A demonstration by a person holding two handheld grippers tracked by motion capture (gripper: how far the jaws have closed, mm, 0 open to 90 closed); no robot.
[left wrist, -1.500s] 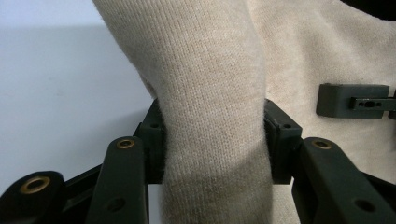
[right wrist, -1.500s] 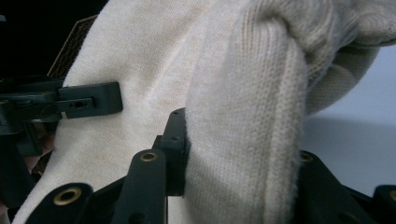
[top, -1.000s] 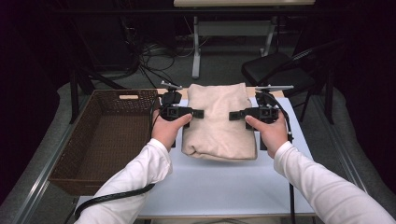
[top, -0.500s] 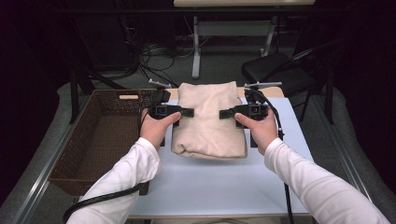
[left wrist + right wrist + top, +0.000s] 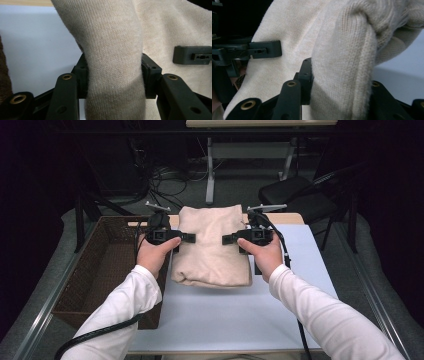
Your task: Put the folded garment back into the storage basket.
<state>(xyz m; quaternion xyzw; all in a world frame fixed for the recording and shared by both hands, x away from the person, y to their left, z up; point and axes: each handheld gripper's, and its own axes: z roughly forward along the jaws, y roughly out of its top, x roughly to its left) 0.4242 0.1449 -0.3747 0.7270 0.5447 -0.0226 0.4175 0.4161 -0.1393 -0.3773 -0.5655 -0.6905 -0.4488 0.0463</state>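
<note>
1. A person sits at a white table (image 5: 280, 315) and holds a pair of black tongs in each hand.
2. A soft, tan knit sweater (image 5: 212, 245) is folded up thick. It is at the far middle of the table, held between the two hands.
3. The left gripper (image 5: 187, 237) comes in from the sweater's left side. Its jaws are pinching a thick fold of the sweater.
4. In the left gripper view, the tan knit (image 5: 115, 62) fills the gap between the two black jaws, and the pads press it on both sides.
5. The right gripper (image 5: 226, 239) comes in from the sweater's right side. Its jaws are pinching a thick fold of the sweater too.
6. In the right gripper view, the knit fold (image 5: 344, 65) is squeezed between the two jaws, and it bunches up above them.
7. The two grippers point at each other across the sweater.
8. The sweater's near edge hangs low, close to the white table. I cannot tell if that edge touches the table.
9. A dark brown woven basket (image 5: 90, 275) sits at the left end of the table, just beside the left hand (image 5: 155, 255).
10. The right hand (image 5: 262, 255) is over the white table, near the sweater's right edge.
11. Both arms wear long white sleeves (image 5: 320, 315).
12. A black cable (image 5: 95, 336) trails down by the left sleeve.
</note>
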